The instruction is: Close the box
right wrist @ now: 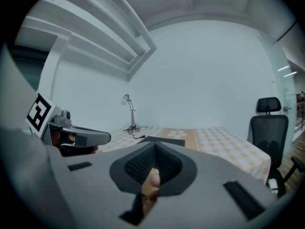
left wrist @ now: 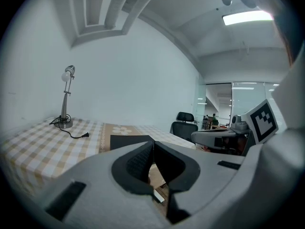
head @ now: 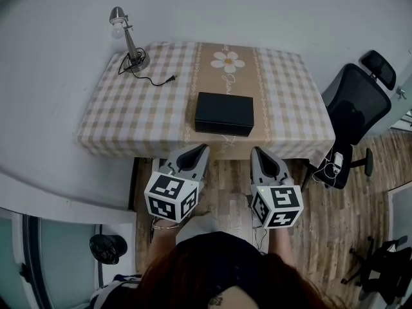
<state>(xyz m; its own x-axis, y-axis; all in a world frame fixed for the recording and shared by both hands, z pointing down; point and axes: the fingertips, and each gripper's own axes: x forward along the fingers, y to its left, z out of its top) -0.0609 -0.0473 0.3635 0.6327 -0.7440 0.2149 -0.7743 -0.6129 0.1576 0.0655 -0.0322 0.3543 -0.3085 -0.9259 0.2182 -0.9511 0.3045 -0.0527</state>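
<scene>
**Item:** black box (head: pixel 224 113), set on the checked table (head: pixel 129 121) near its front edge, at 12 o'clock of both grippers.

**Also listed:** lamp (head: pixel 125 40) at 10 o'clock, office chair (head: pixel 354 105) at 3 o'clock.

**Grippers:** left gripper (head: pixel 203 148) and right gripper (head: pixel 256 150) are held short of the table, well apart from the box. Both pairs of jaws are pressed together, with nothing between.

**Step:** approach judged not begun; a reach forward to the lid is called for.

**Views:** in the head view the lid looks flat, perhaps shut. The meeting jaws are shown only in the gripper views.
</scene>
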